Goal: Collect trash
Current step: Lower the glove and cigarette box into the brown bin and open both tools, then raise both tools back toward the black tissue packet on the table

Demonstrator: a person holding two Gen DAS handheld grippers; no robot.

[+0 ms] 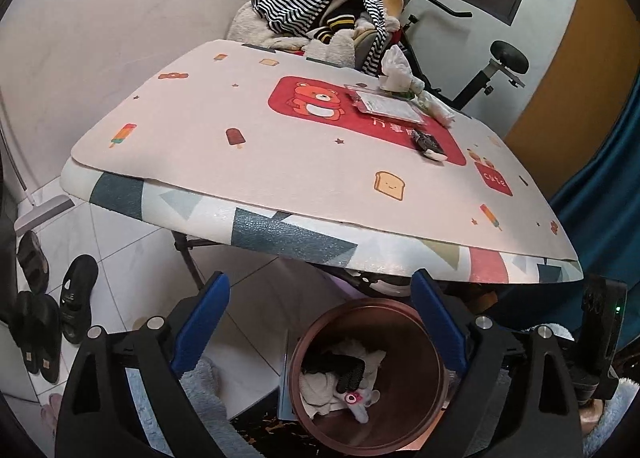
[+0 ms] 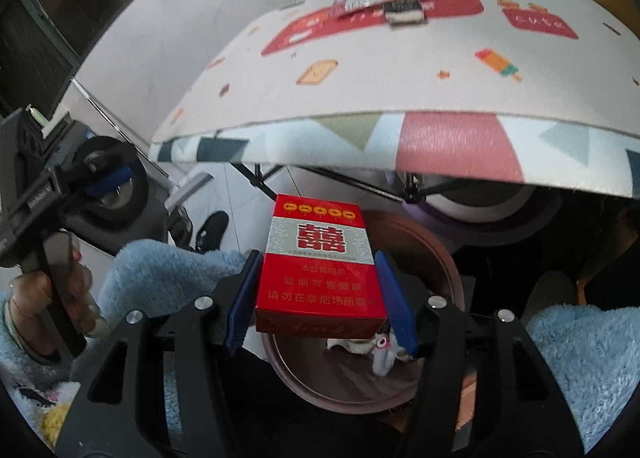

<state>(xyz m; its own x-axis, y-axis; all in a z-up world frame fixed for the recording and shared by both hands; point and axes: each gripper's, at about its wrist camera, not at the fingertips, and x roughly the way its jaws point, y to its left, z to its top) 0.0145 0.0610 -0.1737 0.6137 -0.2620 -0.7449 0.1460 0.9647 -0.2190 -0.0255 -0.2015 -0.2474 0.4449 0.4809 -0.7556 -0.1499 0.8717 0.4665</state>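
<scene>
My right gripper (image 2: 318,262) is shut on a red cigarette pack (image 2: 320,270) and holds it over the near rim of a brown round trash bin (image 2: 436,258) under the table edge. My left gripper (image 1: 320,290) is open and empty, above the same bin (image 1: 416,386), which holds white tissue and dark wrappers (image 1: 344,378). On the table mat lie a flat clear packet (image 1: 386,101), a small dark wrapper (image 1: 428,143), a crumpled white tissue (image 1: 396,69) and a clear plastic bag (image 1: 438,107). They show blurred in the right wrist view (image 2: 400,3).
The table (image 1: 280,230) has a patterned foam edge and folding legs. A chair piled with striped clothes (image 1: 320,13) and an exercise bike (image 1: 496,65) stand behind it. Black sandals (image 1: 76,298) lie on the white tile floor at left. A blue curtain (image 1: 600,185) hangs right.
</scene>
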